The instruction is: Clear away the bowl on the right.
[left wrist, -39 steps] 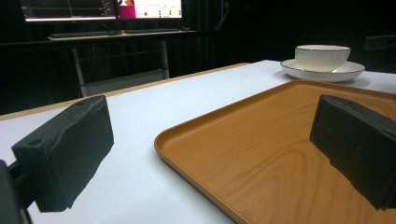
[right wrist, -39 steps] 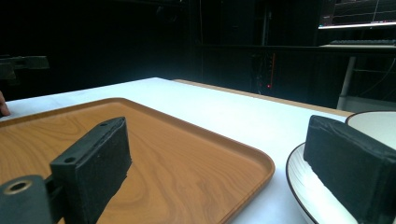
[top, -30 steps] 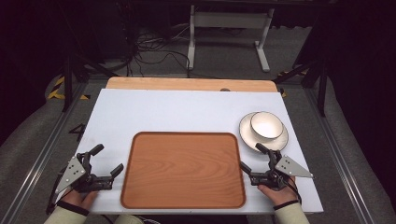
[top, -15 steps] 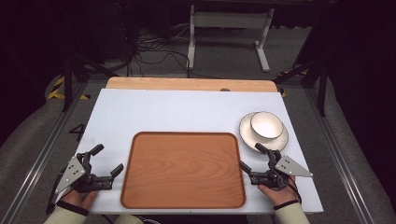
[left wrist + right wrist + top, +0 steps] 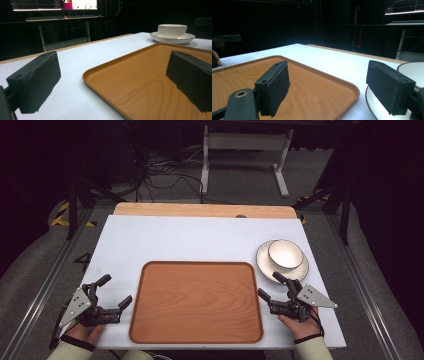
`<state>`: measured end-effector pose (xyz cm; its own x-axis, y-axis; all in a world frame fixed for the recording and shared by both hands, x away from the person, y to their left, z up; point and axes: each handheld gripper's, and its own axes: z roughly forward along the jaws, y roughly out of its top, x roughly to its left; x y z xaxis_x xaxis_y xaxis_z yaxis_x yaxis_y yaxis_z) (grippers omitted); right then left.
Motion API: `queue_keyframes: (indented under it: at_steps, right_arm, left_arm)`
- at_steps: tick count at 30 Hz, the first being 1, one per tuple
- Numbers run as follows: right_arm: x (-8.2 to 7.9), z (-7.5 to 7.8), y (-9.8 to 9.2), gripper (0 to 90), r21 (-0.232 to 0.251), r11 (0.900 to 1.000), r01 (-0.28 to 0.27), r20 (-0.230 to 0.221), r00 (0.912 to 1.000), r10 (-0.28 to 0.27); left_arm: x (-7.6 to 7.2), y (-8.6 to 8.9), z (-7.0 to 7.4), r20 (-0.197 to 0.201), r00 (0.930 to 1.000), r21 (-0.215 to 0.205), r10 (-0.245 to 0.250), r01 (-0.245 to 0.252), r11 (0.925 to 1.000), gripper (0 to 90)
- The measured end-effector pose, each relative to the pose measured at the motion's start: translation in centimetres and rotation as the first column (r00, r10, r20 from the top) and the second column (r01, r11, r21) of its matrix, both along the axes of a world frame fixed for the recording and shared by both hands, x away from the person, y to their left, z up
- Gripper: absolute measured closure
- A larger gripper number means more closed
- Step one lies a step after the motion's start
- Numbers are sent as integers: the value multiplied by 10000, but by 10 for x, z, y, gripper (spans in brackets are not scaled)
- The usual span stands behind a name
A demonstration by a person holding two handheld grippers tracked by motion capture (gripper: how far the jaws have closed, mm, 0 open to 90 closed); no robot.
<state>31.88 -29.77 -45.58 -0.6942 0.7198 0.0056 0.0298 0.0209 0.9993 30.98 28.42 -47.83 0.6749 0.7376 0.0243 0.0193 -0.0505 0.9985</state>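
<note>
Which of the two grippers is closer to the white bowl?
The right gripper: it sits just below the bowl and its plate; the left gripper lies across the tray.

I see a white tabletop (image 5: 190, 240) edged in pale wood at its far side; the tray (image 5: 196, 301) is orange-brown with a wood-grain pattern; the bowl (image 5: 285, 254) and saucer (image 5: 265, 262) are white, each rimmed with a thin dark line; both grippers' jaws are matte black.
</note>
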Motion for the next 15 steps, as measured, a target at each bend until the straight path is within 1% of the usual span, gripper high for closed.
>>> queue_keyframes:
  at_steps: [3,6,7,8,11,12,15]
  right_arm:
    - [0,5,-1,186,103,9999,21,21,10000,-21]
    - [0,9,0,181,46,10000,74,-73,9999,-73]
    - [1,11,1,180,-50,10000,61,-98,9999,-61]
    - [1,14,1,180,-111,9999,51,-67,10000,-52]
    - [1,17,3,181,-71,10000,-17,-23,10000,17]
    - [1,21,6,185,-50,9999,-101,16,9999,102]
    - [1,25,8,186,-106,9997,-198,73,9998,199]
  left_arm:
    - [0,0,0,-2,10000,-1,1,-1,10000,2]
    - [0,0,0,3,10000,-2,0,0,10000,2]
    - [0,0,0,3,10000,-2,0,0,10000,2]
    - [0,0,0,4,10000,1,0,0,10000,2]
    - [0,0,0,6,10000,-1,-2,2,10000,2]
    - [0,0,0,9,10000,3,-3,3,10000,2]
    - [0,0,0,5,10000,-1,-4,4,10000,2]
